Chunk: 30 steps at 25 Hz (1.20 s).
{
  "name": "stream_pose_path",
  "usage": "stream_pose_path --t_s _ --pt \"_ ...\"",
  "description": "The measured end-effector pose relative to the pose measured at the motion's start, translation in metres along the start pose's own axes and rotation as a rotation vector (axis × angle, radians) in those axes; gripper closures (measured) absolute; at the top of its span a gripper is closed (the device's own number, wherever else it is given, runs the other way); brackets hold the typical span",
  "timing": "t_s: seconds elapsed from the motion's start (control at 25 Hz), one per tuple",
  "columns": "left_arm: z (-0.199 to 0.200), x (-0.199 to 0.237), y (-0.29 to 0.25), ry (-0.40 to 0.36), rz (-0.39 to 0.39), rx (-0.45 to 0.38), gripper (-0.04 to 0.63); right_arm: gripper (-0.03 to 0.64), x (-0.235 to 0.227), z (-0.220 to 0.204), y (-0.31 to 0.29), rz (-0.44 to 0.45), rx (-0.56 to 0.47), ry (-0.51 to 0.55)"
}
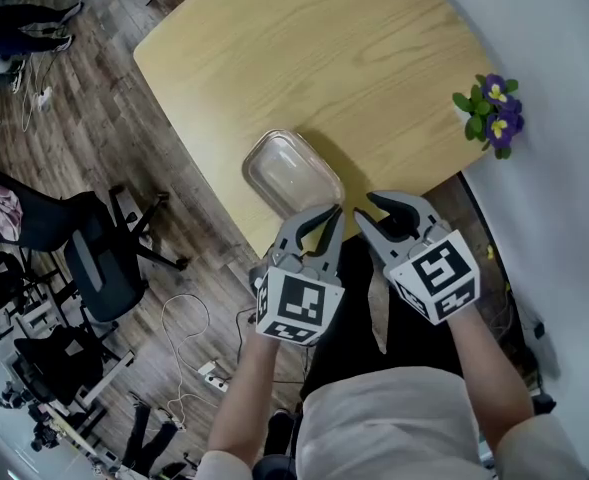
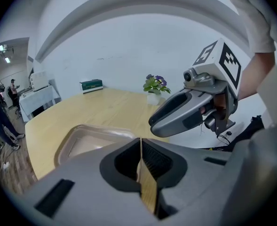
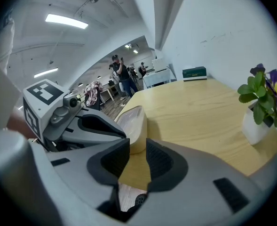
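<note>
Fingertips point(image 2: 129, 150) of the left gripper point(image 2: 141, 144) are pressing flat against each other with nothing between them, while the right gripper point(image 3: 137, 146) is holding its jaws a narrow way apart, also empty. Both are hovering just short of the clear plastic container point(image 1: 292, 173), which is sitting untouched at the near edge of the wooden table point(image 1: 304, 58). Nothing is showing inside it. A potted purple flower point(image 1: 491, 113) is standing well apart, by the wall.
</note>
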<state>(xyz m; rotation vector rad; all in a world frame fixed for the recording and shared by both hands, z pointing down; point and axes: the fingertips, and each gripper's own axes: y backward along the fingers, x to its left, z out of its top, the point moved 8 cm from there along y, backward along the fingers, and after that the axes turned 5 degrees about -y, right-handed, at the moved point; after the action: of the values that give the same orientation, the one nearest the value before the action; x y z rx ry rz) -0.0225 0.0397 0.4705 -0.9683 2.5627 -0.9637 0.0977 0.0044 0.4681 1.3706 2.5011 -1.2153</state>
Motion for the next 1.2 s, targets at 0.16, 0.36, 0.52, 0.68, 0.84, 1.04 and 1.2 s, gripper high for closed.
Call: stream_pose_path --t_s 0.16,0.36,0.52,0.68,0.84,1.04,1.2 --pt "0.0 -0.001 0.003 0.014 -0.018 -0.028 0.583 0.505 -0.002 -0.002 -0.005 -0.008 0.009 -0.006" --pt "0.001 -0.003 0.007 0.016 -0.04 -0.064 0.583 0.505 -0.004 -0.005 -0.009 -0.014 0.018 -0.013" --pt "0.002 -0.004 0.008 0.007 -0.064 -0.073 0.583 0.506 -0.006 -0.004 -0.01 -0.005 0.007 -0.038" --pt "0.003 -0.002 0.009 0.008 -0.077 -0.088 0.583 0.506 -0.008 -0.005 -0.013 -0.001 0.006 -0.055" --pt "0.007 0.002 0.011 0.009 -0.088 -0.103 0.583 0.506 -0.009 -0.004 -0.015 0.003 0.007 -0.064" --pt "0.007 0.005 0.013 0.022 -0.102 -0.119 0.583 0.508 -0.01 -0.004 -0.016 -0.001 0.013 -0.065" --pt "0.008 0.007 0.015 0.028 -0.108 -0.126 0.583 0.508 -0.011 -0.004 -0.017 -0.003 0.02 -0.064"
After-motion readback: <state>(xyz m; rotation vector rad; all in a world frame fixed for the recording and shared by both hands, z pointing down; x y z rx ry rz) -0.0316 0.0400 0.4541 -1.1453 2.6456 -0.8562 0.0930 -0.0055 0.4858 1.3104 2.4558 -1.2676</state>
